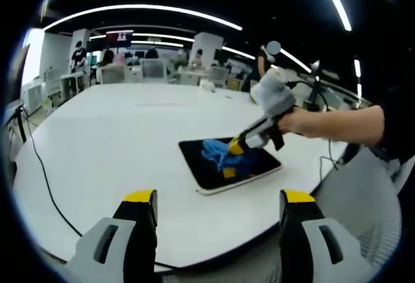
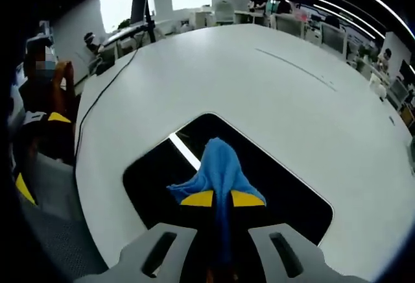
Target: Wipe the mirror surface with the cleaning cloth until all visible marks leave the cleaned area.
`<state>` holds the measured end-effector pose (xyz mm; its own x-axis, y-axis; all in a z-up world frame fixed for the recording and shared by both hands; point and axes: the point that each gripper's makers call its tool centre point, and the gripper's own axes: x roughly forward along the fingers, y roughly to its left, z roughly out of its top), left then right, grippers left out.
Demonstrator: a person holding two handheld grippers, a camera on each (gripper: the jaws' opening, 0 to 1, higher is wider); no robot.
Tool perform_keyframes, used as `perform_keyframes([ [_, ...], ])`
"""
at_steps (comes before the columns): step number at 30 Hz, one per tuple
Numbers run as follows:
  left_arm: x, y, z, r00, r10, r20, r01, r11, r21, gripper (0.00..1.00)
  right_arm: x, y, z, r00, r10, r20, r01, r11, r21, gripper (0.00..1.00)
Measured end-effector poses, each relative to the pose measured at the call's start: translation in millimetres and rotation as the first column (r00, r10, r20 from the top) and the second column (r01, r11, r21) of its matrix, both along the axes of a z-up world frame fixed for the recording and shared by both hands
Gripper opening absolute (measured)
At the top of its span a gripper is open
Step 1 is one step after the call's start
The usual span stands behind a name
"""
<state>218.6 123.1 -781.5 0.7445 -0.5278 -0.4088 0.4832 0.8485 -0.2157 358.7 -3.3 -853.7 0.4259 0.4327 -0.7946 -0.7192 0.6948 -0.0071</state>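
— Two grippers, two very different jobs right now, as I read it. Which one has the cloth?

— That's the right gripper (image 2: 221, 198). Its yellow-tipped jaws are pressed together on the blue cleaning cloth (image 2: 219, 166), pinching a fold so the rest spreads ahead of the tips onto the glass. Seen from the left gripper view, the same tool (image 1: 237, 145) comes down at a slant from a person's hand (image 1: 305, 122), which would let the cloth drag flat rather than bunch.

— And the mirror?

— The mirror (image 2: 155, 172) lies flat on the white table (image 2: 272, 95), a dark rounded rectangle near the table's edge on the person's side. It reflects a strip of ceiling light just beside the cloth. The cloth sits roughly mid-surface, touching it.

— What about the left gripper?

— The left gripper (image 1: 219, 198) hovers short of the mirror, jaws standing wide apart with nothing between them. I'd guess it is held back to keep out of the wiping path while its camera takes in the mirror and cloth.

— Any marks left?

— Too small and dark to tell from either view. The corners beyond the cloth look unwiped to me, so I'd judge the wiping is mid-course; pressing too hard could slide the mirror, since nothing pins it
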Motion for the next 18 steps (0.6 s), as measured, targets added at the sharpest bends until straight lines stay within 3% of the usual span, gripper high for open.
perform_keyframes([
  [18,-0.2,-0.6,0.1,1.0,-0.002,0.001,0.002,1.0,0.0,0.76,-1.3,-29.3,-0.4,0.999,-0.036,-0.008,0.036,0.999,-0.009,0.02],
])
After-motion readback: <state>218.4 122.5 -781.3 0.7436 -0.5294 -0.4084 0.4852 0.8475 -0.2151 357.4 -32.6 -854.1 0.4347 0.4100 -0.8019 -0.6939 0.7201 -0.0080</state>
